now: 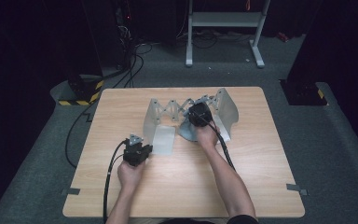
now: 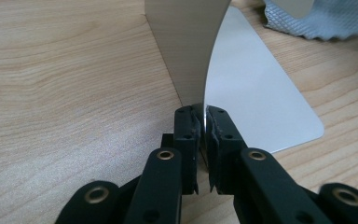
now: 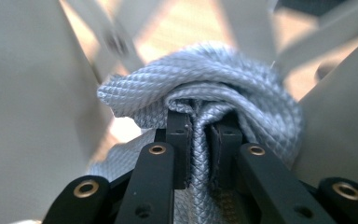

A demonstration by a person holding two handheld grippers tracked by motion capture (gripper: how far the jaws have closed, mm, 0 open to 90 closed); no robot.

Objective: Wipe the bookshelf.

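Observation:
A silver folding metal rack [image 1: 154,119] stands mid-table, with two upright end plates joined by scissor links [image 1: 182,105]. My left gripper [image 1: 145,149] is at the rack's left end. In the left gripper view it [image 2: 204,116] is shut on the lower edge of the left upright plate [image 2: 186,46], whose flat foot [image 2: 256,93] lies on the wood. My right gripper [image 1: 196,116] is between the end plates, over a grey woven cloth [image 1: 187,131]. In the right gripper view it [image 3: 200,126] is shut on a bunched fold of that cloth [image 3: 214,74].
The wooden table [image 1: 121,196] has bare wood on both sides and in front of the rack. The rack's right end plate [image 1: 227,109] stands just right of my right hand. Cables [image 1: 77,126] trail off the left edge. A white frame [image 1: 223,21] stands on the floor beyond.

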